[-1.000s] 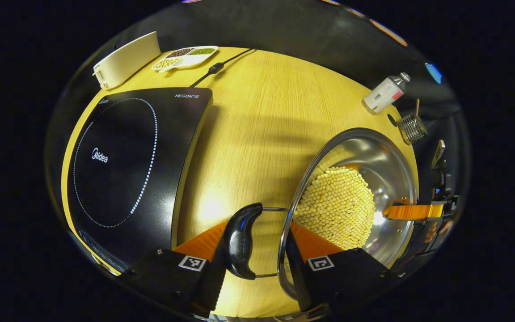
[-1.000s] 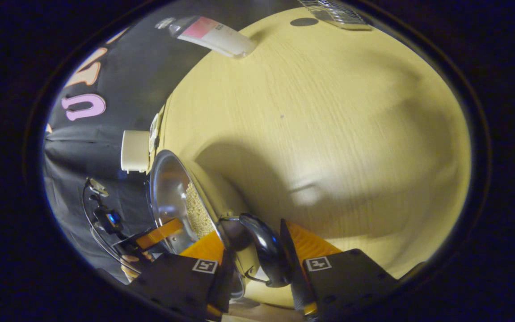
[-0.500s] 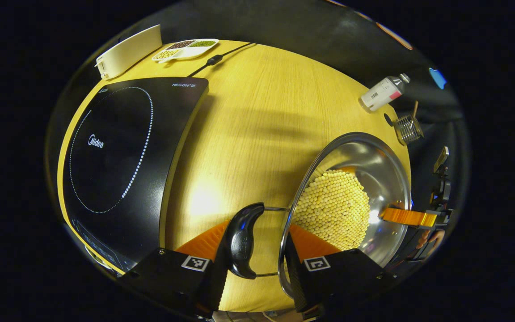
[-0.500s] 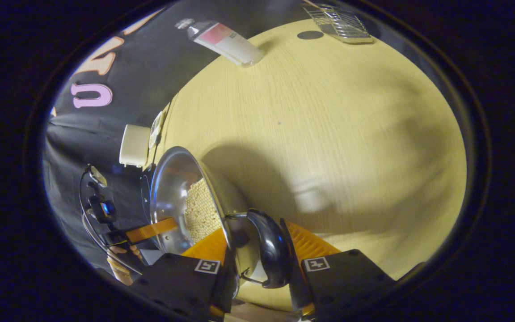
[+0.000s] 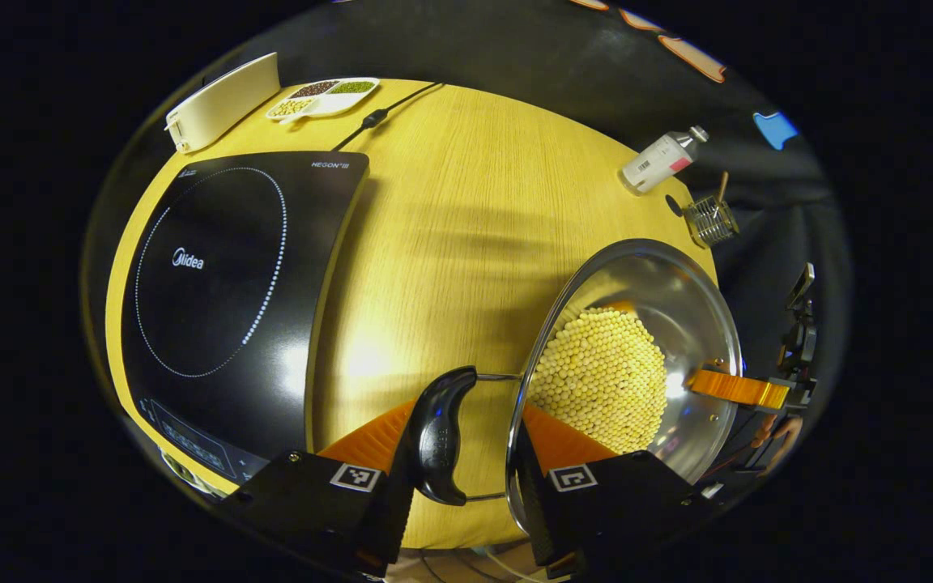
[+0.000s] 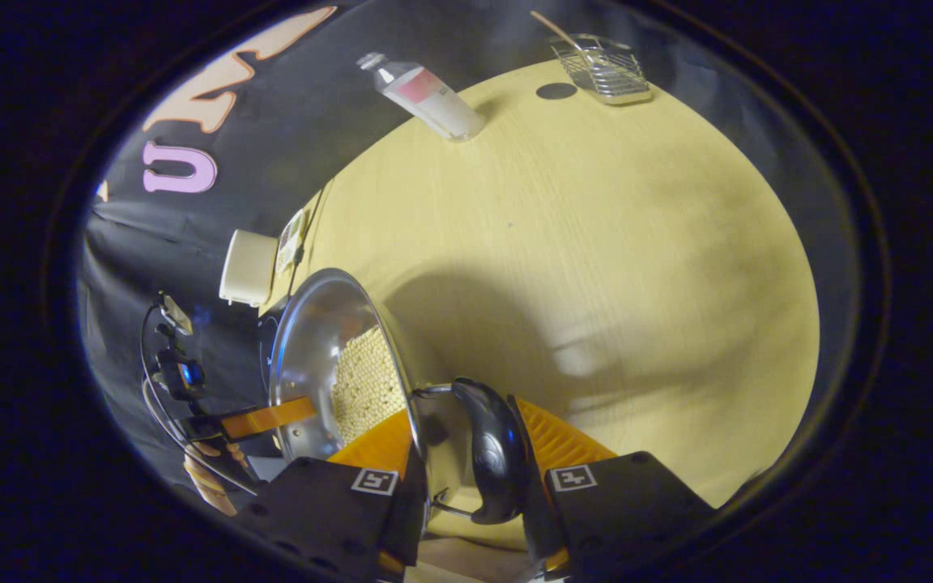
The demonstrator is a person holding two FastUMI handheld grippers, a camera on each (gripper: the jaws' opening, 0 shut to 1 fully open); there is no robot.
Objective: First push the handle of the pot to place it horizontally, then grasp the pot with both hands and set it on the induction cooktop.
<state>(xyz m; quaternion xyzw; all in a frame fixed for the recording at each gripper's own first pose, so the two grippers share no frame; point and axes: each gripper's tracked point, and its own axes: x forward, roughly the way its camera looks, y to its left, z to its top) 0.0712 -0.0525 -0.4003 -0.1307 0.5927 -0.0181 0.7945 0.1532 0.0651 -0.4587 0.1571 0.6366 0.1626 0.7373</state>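
Pale wooden tabletop [image 5: 466, 243] carries everything before me. My left tongs [image 5: 466, 478] are closed on one black curved handle [image 5: 438, 437] of the shiny steel pot [image 5: 677, 283], which holds yellow beans [image 5: 600, 376]. My right tongs [image 6: 462, 486] grip the opposite black handle [image 6: 492, 453] of the same pot [image 6: 304, 348]. Ahead and to the left of my left tongs lies the black square induction cooktop [image 5: 232, 283], apart from the pot. Far ahead of my right tongs stand a white bottle [image 6: 434, 97] and a small wire basket [image 6: 604, 69].
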